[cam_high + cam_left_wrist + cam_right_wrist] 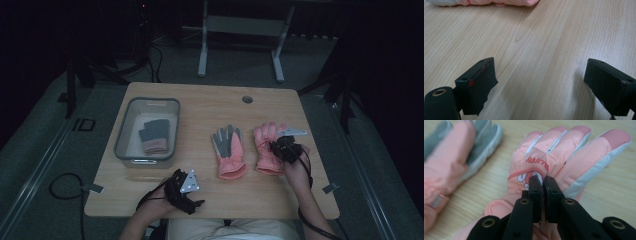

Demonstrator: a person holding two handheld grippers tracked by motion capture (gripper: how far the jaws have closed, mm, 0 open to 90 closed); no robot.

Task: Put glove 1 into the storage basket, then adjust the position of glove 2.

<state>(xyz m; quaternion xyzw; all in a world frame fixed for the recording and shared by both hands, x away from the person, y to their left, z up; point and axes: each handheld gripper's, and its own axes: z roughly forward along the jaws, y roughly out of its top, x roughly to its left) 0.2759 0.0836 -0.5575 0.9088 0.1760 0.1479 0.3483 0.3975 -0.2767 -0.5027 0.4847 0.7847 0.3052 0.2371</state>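
Note:
Two pink ski gloves lie side by side on the wooden table [200,107]. The right-hand glove [265,150] [564,150] lies back up, with a cartoon print and red lettering. My right gripper [280,146] [542,182] is shut on a pinch of fabric on its back, just below the knuckles. The other glove [229,150] [451,157] lies palm up, grey palm showing. My left gripper [187,192] [541,82] rests low over bare wood near the table's front edge, jaws wide open with nothing between them. A pink glove cuff [499,2] lies ahead of it.
A grey plastic bin [125,150] stands at the table's left and holds a pair of dark grey gloves [154,135] with pink cuffs. A round cable hole [247,99] sits near the far edge. A white frame [240,30] stands on the floor beyond.

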